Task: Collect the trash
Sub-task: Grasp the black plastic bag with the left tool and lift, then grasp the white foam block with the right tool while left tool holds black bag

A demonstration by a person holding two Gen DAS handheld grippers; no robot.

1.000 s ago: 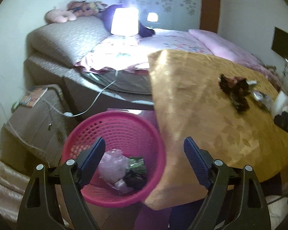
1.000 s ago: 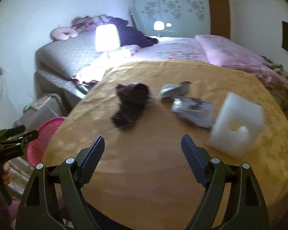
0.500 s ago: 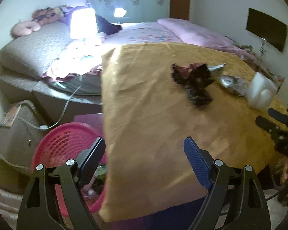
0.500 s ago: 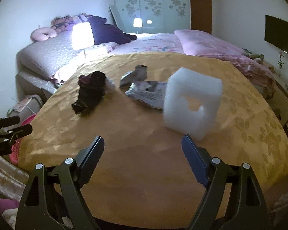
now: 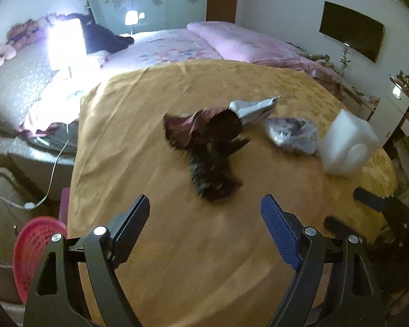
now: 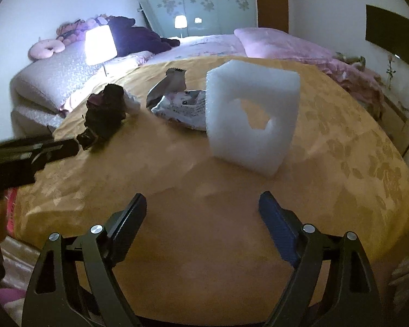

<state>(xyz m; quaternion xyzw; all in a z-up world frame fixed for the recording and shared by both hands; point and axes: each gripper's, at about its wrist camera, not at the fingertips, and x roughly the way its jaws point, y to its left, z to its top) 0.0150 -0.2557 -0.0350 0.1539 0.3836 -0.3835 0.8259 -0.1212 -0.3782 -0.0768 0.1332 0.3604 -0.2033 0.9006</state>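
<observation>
On the round table with a golden cloth (image 5: 150, 141) lie a dark crumpled wrapper (image 5: 212, 150), a silver foil wrapper (image 5: 253, 109), a printed plastic bag (image 5: 291, 135) and a white foam block (image 5: 346, 147). My left gripper (image 5: 204, 218) is open and empty, just short of the dark wrapper. My right gripper (image 6: 201, 212) is open and empty, in front of the foam block (image 6: 252, 117). The dark wrapper (image 6: 106, 109), foil wrapper (image 6: 171, 81) and printed bag (image 6: 182, 106) lie behind and to the left of the block. The pink trash basket (image 5: 38, 248) stands on the floor at the table's left edge.
A bed with pink bedding (image 5: 177, 43) and a lit lamp (image 5: 65, 43) lies behind the table. A bedside cabinet with a white cable (image 5: 2, 190) stands at the left. A dark screen (image 5: 351, 38) hangs on the right wall. The left gripper shows at the left of the right wrist view (image 6: 27, 155).
My left gripper swung from above the pink basket to over the table, toward the dark wrapper. My right gripper moved right and closer to the foam block. Both stayed open.
</observation>
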